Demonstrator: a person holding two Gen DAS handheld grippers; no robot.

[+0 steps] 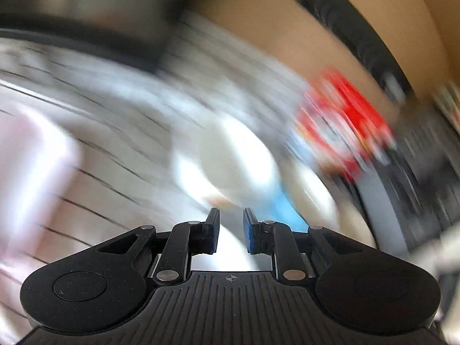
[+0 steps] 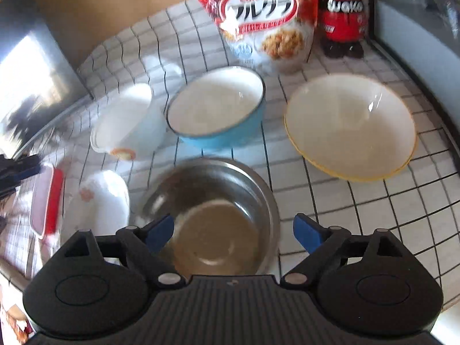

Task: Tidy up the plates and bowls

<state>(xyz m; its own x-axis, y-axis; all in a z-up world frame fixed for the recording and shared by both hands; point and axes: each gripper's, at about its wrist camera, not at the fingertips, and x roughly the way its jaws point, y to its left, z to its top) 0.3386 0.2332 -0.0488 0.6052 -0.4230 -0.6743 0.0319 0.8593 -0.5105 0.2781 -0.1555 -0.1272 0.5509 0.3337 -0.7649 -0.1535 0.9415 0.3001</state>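
White-tiled tabletop [image 2: 330, 201] carries a round steel bowl [image 2: 212, 215]; blue and yellow-rimmed bowls sit beyond it. Right tongs [image 2: 233, 231] spread wide above it, likely to grasp; left tongs [image 1: 231, 230] nearly pressed together, empty.

Home kitchen: tiled counter [image 2: 330, 207] w/ bowls, cereal bag [image 2: 258, 14].

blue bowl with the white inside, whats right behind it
A red cereal bag stands behind the blue bowl with the white inside on the white tiled counter. The bowl's rim hides the bag's bottom edge.
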